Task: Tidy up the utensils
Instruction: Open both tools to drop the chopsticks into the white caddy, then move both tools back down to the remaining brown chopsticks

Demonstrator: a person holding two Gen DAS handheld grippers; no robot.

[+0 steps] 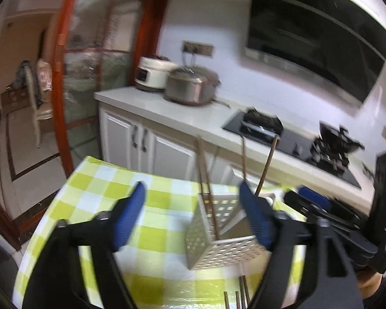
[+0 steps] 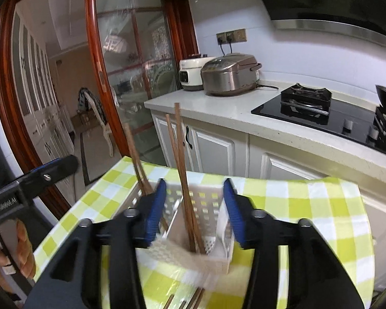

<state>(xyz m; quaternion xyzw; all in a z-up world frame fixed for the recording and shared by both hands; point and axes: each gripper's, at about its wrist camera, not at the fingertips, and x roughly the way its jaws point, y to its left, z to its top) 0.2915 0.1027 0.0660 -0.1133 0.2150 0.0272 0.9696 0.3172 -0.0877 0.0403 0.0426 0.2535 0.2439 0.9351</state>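
Both hand-held grippers, left (image 1: pixel 191 195) and right (image 2: pixel 194 193), gape empty over perforated white utensil holder (image 2: pixel 193 231) with wooden chopsticks (image 2: pixel 184 170).

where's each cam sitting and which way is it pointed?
Left wrist: on the left gripper, angled down over the checked table toward the counter; jaws open, right gripper at right.
Right wrist: on the right gripper, above the utensil holder; a hand at left.
Shared: holder, chopsticks, cookers.
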